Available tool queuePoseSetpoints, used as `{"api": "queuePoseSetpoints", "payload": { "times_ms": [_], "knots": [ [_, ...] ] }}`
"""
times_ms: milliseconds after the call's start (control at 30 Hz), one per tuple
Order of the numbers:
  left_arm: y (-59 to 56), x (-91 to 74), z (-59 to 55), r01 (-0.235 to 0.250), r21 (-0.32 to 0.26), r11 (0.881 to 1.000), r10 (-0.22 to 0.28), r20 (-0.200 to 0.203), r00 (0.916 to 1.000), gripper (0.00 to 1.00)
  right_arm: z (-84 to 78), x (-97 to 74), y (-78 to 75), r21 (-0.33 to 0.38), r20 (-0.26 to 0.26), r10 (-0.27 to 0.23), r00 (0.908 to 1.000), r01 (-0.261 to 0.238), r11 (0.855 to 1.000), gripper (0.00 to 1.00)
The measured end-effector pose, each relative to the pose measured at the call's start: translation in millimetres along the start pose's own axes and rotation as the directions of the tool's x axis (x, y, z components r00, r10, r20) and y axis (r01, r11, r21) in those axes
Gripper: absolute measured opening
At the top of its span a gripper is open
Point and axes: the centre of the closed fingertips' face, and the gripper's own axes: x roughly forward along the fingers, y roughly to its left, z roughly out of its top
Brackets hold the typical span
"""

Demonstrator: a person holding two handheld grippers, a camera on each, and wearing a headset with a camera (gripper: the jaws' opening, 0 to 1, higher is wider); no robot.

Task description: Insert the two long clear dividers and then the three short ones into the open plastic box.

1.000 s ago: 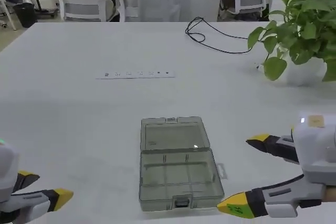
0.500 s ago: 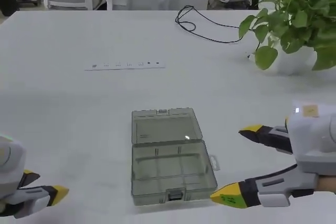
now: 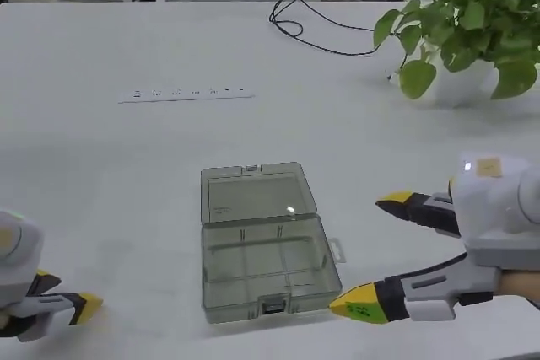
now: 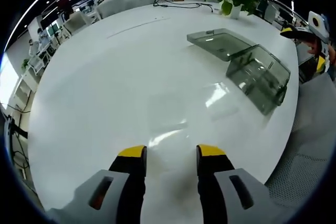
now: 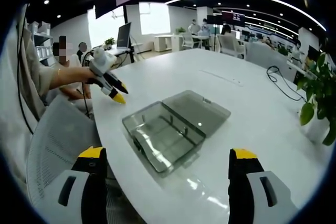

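Note:
The open smoky-clear plastic box (image 3: 263,267) lies near the front of the white table, its lid (image 3: 256,194) folded flat on the far side. Faint divider lines show inside its base. My right gripper (image 3: 369,254) stands wide open just right of the box, its near fingertip by the box's front right corner. In the right gripper view the box (image 5: 164,134) lies ahead between the jaws. My left gripper (image 3: 67,291) hovers at the front left, well clear of the box (image 4: 257,74), open with a narrower gap and nothing in it. A thin clear strip (image 3: 186,93) with dark marks lies farther back.
A potted plant (image 3: 460,14) stands at the back right, and a black cable (image 3: 312,27) loops across the far side of the table (image 3: 101,183). Office chairs stand behind the far edge. A small clear tab (image 3: 337,250) juts from the box's right side.
The head view has tilted down and right, so everything sits higher and further left in the picture. Neither gripper nor the box has visibly moved relative to the others.

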Motion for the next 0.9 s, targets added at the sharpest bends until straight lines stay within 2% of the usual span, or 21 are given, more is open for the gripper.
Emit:
{"api": "queuePoseSetpoints", "payload": {
  "times_ms": [133,300,367,567,900],
  "knots": [
    [-3.2,0.9,-0.6,-0.005,0.017,1.000,0.006,-0.020,0.9998,0.36,-1.3,-1.1,-1.2,0.001,-0.003,-0.004,1.0000,0.004,1.000,0.97],
    [1.3,0.8,-2.5,-0.030,0.026,0.999,0.031,-0.041,0.9987,0.36,-2.2,-1.8,-1.4,0.003,-0.004,-0.010,0.9999,0.010,1.000,0.97],
    [2.8,0.3,-1.4,-0.031,0.024,0.999,0.032,-0.036,0.9988,0.36,-1.8,-1.8,-0.9,0.004,0.000,-0.010,0.9999,0.010,1.000,0.97],
    [4.2,1.1,-3.0,-0.025,0.021,0.999,0.026,-0.046,0.9986,0.36,-3.1,-1.4,0.1,0.007,-0.003,-0.011,0.9999,0.011,1.000,0.97],
    [2.2,3.2,-2.0,0.002,-0.020,1.000,-0.003,-0.049,0.9988,0.33,-4.6,-1.3,-0.3,0.008,-0.013,-0.016,0.9998,0.016,1.000,0.96]
  ]
}}
